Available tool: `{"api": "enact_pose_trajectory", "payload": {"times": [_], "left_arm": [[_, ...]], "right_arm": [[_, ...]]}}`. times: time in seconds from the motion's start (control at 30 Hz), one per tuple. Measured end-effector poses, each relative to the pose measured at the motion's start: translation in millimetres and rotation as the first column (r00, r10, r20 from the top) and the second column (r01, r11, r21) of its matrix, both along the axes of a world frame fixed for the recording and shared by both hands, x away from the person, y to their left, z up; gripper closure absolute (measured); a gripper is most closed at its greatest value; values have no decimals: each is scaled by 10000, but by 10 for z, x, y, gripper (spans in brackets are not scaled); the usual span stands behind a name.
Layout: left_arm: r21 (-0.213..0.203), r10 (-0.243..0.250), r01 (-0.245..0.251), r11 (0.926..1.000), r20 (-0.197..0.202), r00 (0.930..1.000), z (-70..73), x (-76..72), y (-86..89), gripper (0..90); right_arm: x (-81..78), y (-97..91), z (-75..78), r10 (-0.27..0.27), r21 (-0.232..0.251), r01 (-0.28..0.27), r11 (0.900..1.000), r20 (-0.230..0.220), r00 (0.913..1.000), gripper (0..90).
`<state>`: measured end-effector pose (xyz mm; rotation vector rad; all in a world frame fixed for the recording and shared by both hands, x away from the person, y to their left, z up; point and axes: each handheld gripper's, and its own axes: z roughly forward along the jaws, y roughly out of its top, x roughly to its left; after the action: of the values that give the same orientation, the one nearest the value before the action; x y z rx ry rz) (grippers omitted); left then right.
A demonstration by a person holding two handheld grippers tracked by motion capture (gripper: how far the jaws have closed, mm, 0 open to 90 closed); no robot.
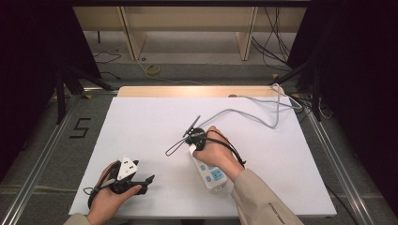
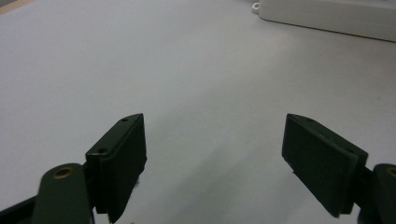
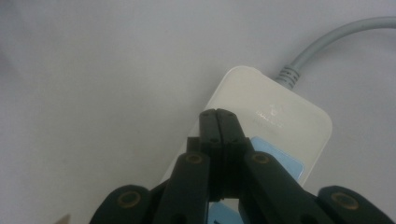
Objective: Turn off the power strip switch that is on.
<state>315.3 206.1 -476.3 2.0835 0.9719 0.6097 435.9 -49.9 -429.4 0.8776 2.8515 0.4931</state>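
Note:
A white power strip (image 1: 212, 176) with blue socket faces lies on the white table (image 1: 141, 122), right of centre. Its grey cable (image 1: 244, 112) runs off to the far right edge. My right gripper (image 1: 194, 145) is held tip-down over the strip's cable end. In the right gripper view its jaws (image 3: 218, 114) are pressed shut with nothing between them, right above the strip's white top (image 3: 280, 116) beside a blue panel (image 3: 282, 163); contact is unclear. My left gripper (image 1: 148, 183) rests near the front left, open and empty (image 2: 215, 119), pointing toward the strip (image 2: 327, 16).
The grey cable (image 3: 336, 39) loops over the table's far right corner (image 1: 281, 93). A wooden strip (image 1: 187, 91) edges the far side. Metal rails and dark floor with loose cables surround the table.

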Motion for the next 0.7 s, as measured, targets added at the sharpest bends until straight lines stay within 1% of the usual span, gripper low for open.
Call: {"api": "enact_pose_trajectory", "payload": {"times": [0.07, 0.17, 0.3, 0.4, 0.57, 0.6, 0.7], "left_arm": [[-3, 6, -6, 10000, -5, 10000, 0, 1, 2, 216], [8, 15, -15, 10000, -16, 10000, 0, 1, 5, 216], [-14, 14, -14, 10000, 5, 10000, -1, 1, 2, 217], [-11, 8, -8, 10000, -11, 10000, 0, 2, 2, 216], [-7, 24, -24, 10000, -2, 10000, 0, 0, 6, 216], [-29, 49, -49, 10000, -13, 10000, 0, -3, 8, 217], [-53, 61, -61, 10000, -9, 10000, -1, -5, 19, 216]], "right_arm": [[-7, 1, 21, -135, 120, 134, 9998, 29, 9999, 900], [-10, -21, 48, -102, 278, 96, 9996, 205, 9997, 900], [-15, -55, 67, -149, 399, 138, 9991, 275, 9995, 900], [-28, -77, 83, -276, 496, 266, 9984, 203, 9994, 900], [-47, -125, 91, -194, 657, 172, 9977, 333, 9993, 900], [-58, -141, 97, -254, 747, 222, 9970, 422, 9988, 863], [-100, -248, 114, -307, 1302, 213, 9913, 704, 9971, 838]]}}
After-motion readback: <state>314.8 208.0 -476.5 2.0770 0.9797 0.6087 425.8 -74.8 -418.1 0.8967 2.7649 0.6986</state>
